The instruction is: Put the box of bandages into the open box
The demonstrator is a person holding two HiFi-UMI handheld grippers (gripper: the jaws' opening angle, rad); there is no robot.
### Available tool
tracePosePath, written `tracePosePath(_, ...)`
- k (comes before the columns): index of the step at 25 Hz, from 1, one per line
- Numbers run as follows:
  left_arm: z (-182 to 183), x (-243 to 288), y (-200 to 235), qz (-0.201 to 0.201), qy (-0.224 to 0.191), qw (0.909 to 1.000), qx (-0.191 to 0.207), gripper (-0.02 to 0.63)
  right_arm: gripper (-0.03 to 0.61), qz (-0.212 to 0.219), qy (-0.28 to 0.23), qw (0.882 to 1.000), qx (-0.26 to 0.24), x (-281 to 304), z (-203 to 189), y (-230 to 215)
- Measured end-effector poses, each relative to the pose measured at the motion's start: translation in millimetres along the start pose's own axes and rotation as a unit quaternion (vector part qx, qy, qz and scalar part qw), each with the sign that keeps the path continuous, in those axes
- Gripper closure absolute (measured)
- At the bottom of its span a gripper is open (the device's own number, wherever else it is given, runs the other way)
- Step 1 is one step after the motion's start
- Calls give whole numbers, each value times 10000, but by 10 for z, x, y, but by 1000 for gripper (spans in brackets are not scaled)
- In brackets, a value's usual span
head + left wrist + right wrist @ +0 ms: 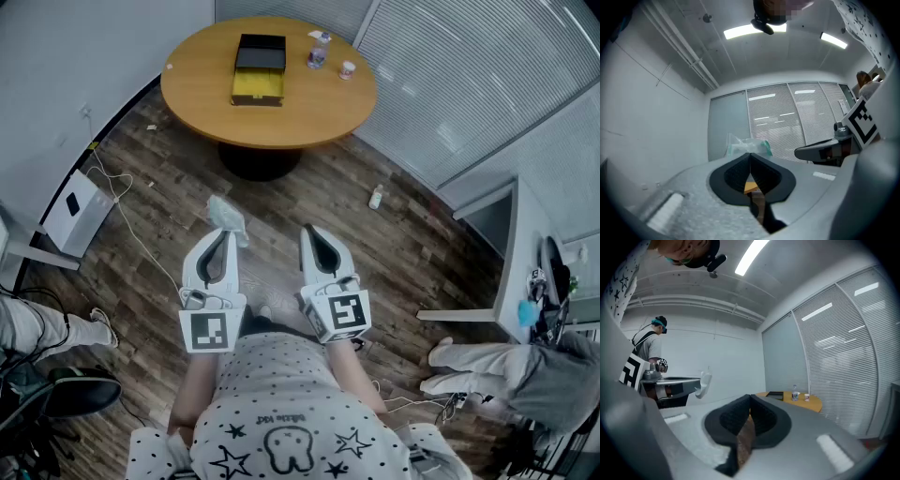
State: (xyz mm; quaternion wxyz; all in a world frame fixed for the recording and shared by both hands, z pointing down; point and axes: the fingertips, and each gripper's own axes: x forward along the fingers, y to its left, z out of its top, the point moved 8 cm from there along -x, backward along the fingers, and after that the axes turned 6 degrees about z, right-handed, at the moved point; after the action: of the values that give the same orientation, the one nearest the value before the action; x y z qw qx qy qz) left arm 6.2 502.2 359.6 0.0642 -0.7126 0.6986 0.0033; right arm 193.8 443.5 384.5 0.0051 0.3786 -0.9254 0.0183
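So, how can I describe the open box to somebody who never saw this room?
Find the round wooden table near the blinds. Three things stand on it: the open box at the left, then a small bottle and a little cup. The box alone is flat and rectangular, one half black, the other yellow.

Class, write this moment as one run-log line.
left gripper: shut on bandage pack | right gripper: shut, empty | open box: on table, not reached

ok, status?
Left gripper shut on bandage pack. Right gripper shut, empty. Open box on table, well ahead. Bottle on floor, off path.
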Motion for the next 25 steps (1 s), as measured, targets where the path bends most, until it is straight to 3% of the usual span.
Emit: tracePosePath(25, 34, -86, 24, 32, -29, 10000, -61, 601, 574, -21, 52, 10000, -55, -101, 28, 22)
